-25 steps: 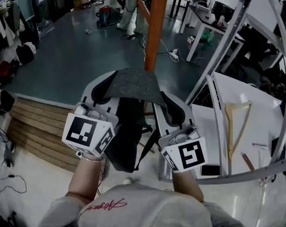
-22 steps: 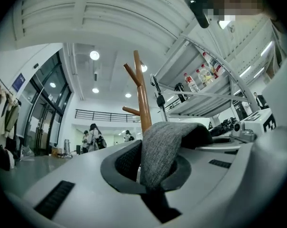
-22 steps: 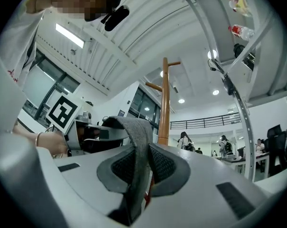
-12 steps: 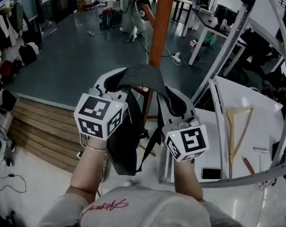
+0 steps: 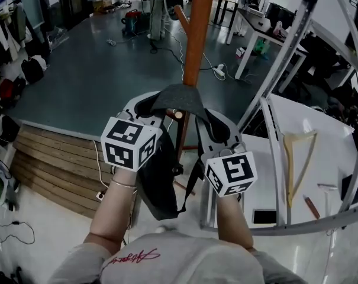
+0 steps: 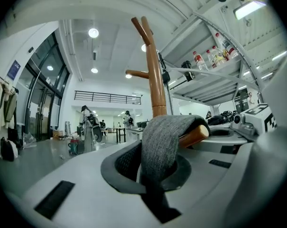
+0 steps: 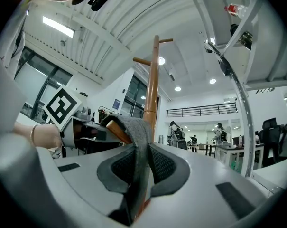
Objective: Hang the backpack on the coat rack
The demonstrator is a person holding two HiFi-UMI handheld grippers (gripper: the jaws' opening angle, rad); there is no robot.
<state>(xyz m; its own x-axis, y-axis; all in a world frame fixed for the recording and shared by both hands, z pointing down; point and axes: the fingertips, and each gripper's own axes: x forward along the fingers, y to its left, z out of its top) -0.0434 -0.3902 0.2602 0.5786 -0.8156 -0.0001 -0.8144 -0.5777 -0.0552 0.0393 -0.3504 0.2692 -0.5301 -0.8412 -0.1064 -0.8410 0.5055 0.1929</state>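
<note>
The grey strap (image 5: 177,97) of the dark backpack (image 5: 160,179) is stretched between my two grippers. It lies over a wooden peg (image 5: 178,115) of the orange coat rack (image 5: 197,34). My left gripper (image 5: 144,107) is shut on the strap's left end and my right gripper (image 5: 218,126) on its right end. In the left gripper view the strap (image 6: 163,144) rises out of the left gripper (image 6: 152,175) and folds over the peg (image 6: 196,135) in front of the rack (image 6: 156,84). In the right gripper view the strap (image 7: 139,136) runs from the right gripper (image 7: 136,175) over the peg (image 7: 116,130). The backpack's body hangs below, between my forearms.
A white table (image 5: 321,129) at the right carries a wooden hanger (image 5: 299,152) and a phone (image 5: 263,216), behind slanted metal frame bars (image 5: 273,76). A wooden platform (image 5: 48,164) lies at the left. People and desks stand far back on the grey floor.
Both grippers have moved forward and down with the strap, closer to the rack's pole. The strap now rests over the peg, whose end shows beneath it.
</note>
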